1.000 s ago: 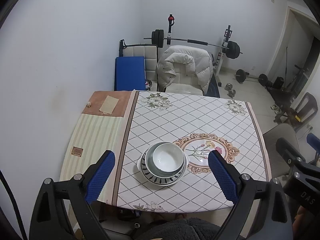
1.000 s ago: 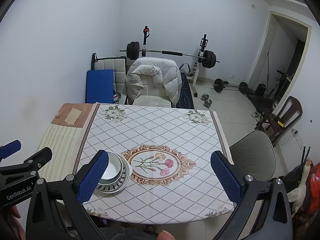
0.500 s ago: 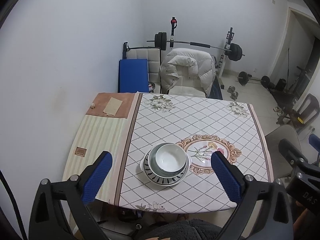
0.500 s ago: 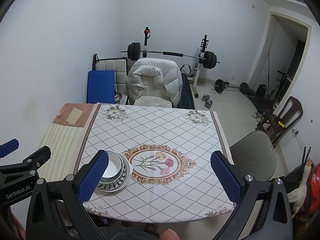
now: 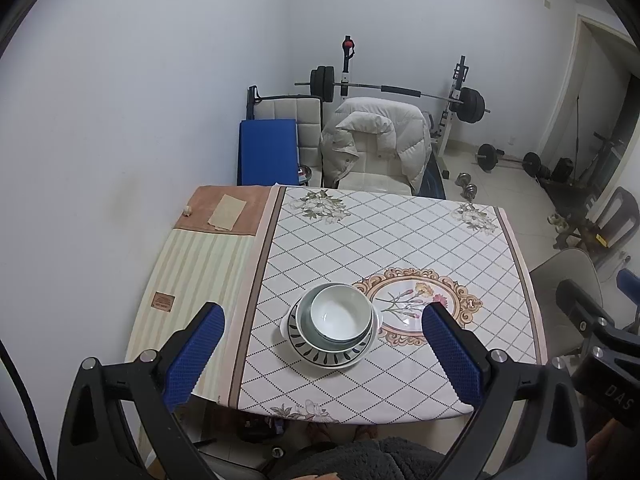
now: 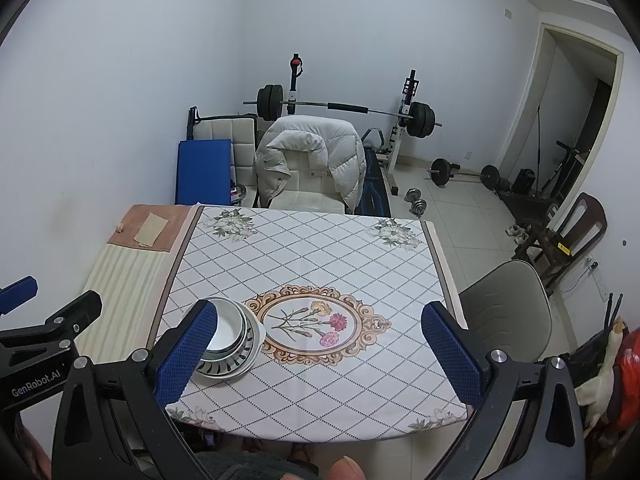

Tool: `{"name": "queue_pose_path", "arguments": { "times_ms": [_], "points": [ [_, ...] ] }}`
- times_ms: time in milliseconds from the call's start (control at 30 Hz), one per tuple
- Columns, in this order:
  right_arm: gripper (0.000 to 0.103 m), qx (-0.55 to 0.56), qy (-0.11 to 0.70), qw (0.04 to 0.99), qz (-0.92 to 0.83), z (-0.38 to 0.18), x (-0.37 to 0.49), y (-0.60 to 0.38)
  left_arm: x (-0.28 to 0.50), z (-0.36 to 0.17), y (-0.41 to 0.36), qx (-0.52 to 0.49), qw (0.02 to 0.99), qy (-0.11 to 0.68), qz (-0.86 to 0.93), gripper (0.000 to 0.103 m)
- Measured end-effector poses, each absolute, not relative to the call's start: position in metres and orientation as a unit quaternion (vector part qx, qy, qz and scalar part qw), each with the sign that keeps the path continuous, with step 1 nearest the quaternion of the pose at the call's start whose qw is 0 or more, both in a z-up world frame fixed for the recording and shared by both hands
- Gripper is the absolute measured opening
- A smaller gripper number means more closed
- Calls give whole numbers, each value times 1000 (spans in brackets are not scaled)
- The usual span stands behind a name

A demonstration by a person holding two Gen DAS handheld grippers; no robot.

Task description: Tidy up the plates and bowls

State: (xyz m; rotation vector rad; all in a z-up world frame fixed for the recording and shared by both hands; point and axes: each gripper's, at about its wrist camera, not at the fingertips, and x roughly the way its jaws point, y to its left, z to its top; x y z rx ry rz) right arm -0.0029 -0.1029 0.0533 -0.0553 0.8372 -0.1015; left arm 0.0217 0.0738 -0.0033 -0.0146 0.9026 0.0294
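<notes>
A stack of dishes stands on the table's front left part: a white bowl [image 5: 340,315] inside a grey-green bowl, on a plate with a black leaf pattern [image 5: 320,354], over a white plate. The stack also shows in the right wrist view [image 6: 232,340], partly hidden behind a blue finger [image 6: 186,350]. My left gripper [image 5: 324,356] is open and empty, held high above the near table edge. My right gripper [image 6: 318,354] is open and empty, also held high and back from the table.
The table [image 5: 400,240] carries a diamond-patterned cloth with a flower medallion [image 5: 416,304]. A striped cloth [image 5: 196,268] with a paper piece lies at its left. A chair with a white jacket [image 5: 376,140] stands behind, a grey chair [image 6: 508,308] at the right, weights beyond.
Both grippers have drawn back and up from the table, so the table and dish stack look smaller and farther. The dishes have not moved.
</notes>
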Motion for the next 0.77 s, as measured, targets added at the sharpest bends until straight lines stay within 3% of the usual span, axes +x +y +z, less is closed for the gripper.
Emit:
{"name": "queue_pose_path", "arguments": {
  "times_ms": [767],
  "points": [
    [103, -22, 407, 911, -61, 53, -16, -106, 13, -3, 69, -10, 900, 436, 15, 103]
  ]
}}
